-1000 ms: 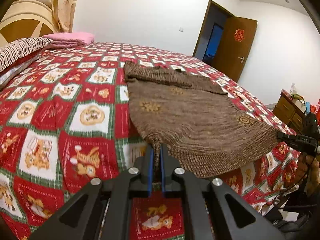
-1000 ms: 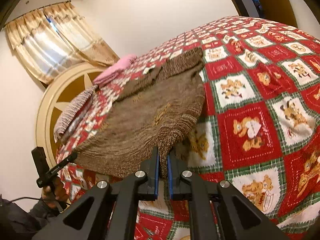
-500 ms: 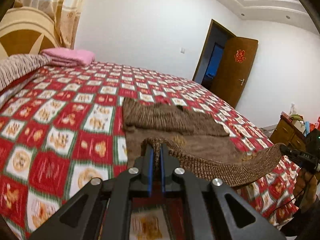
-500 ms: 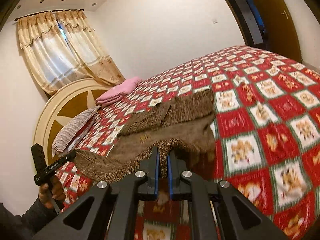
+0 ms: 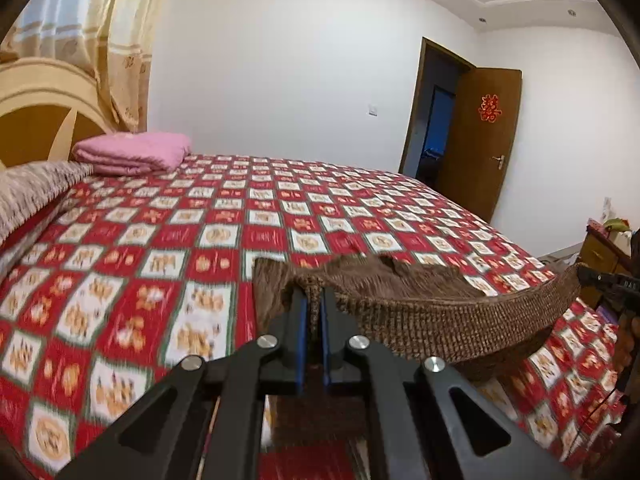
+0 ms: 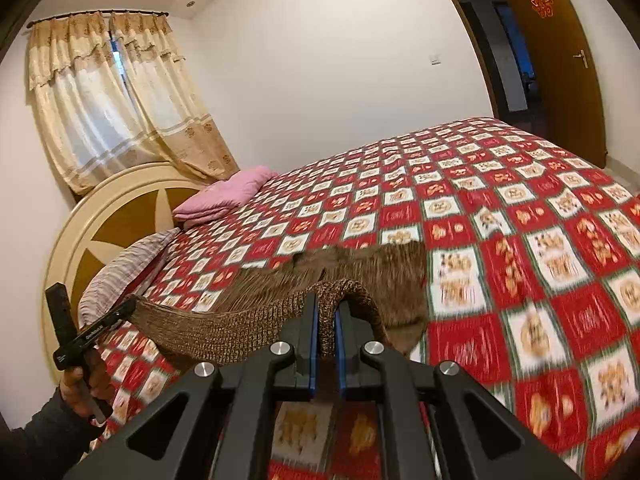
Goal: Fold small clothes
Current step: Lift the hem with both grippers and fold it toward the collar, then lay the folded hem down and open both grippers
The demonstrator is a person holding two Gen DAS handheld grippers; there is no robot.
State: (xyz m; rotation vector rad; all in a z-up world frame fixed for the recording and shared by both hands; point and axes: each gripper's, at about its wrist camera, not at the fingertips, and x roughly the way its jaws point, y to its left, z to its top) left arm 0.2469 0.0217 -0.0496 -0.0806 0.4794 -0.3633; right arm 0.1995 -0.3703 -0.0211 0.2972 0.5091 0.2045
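Nearest, the left gripper (image 5: 314, 308) is clenched on one corner of the hem of the brown knit sweater (image 5: 420, 312); the right gripper (image 6: 325, 320) is clenched on the other corner, and the ribbed hem hangs taut between the two, lifted clear of the bed (image 5: 160, 240); beyond the hem, the rest of the sweater lies on the bedspread at the near side of the bed. By my reading the step in hand is the bottom-to-top fold: the hem is being carried over the body toward the collar end; the next move calls for both grippers to travel level and together toward the far edge of the sweater, then lower and let go only once the hem lies square on it.

Counted: one sweater; two grippers; farther up the bed, toward the headboard (image 6: 120, 220), one striped pillow (image 6: 124, 264) and one folded pink blanket (image 5: 132, 152); behind the bed, one curtained window and one open door (image 5: 480, 136).
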